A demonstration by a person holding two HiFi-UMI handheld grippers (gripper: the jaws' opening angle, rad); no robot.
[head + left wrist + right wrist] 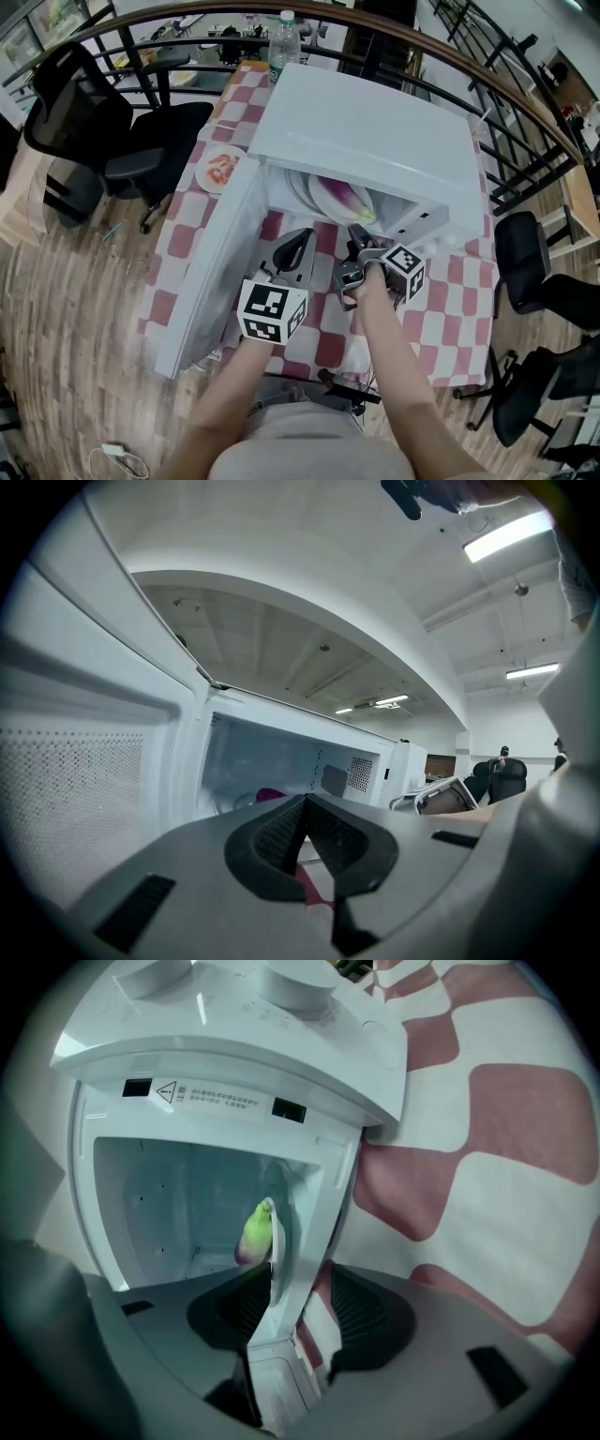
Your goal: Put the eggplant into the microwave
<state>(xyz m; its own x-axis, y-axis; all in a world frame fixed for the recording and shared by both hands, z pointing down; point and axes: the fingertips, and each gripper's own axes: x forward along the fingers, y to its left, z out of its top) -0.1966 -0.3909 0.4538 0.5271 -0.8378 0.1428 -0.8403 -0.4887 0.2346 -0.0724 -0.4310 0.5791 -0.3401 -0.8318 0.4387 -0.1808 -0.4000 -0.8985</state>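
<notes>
On the checked table point(450, 300), the white microwave point(375, 131) is being seen with its door point(220, 253) swung wide to the left, and the task is being judged as nearly done. A white plate point(275, 1251) is being carried on the cavity floor, its near rim lying close to the front sill. The right gripper point(300, 1302) is being held at the opening with its jaws apart, one on either side of that rim, and no firm pinch is being shown. The left gripper point(305, 813) is being held low beside the door, jaws closed together on nothing. The eggplant point(255, 1232) is being borne on the plate inside the microwave, its green stem showing. Trouble is being risked mainly at the pull-back: if the right gripper is being drawn out at a slant, the rim could be caught by a jaw and the plate dragged over the sill or tipped, and the eggplant rolled off. Should the plate be left protruding, it could be struck by the closing door.
</notes>
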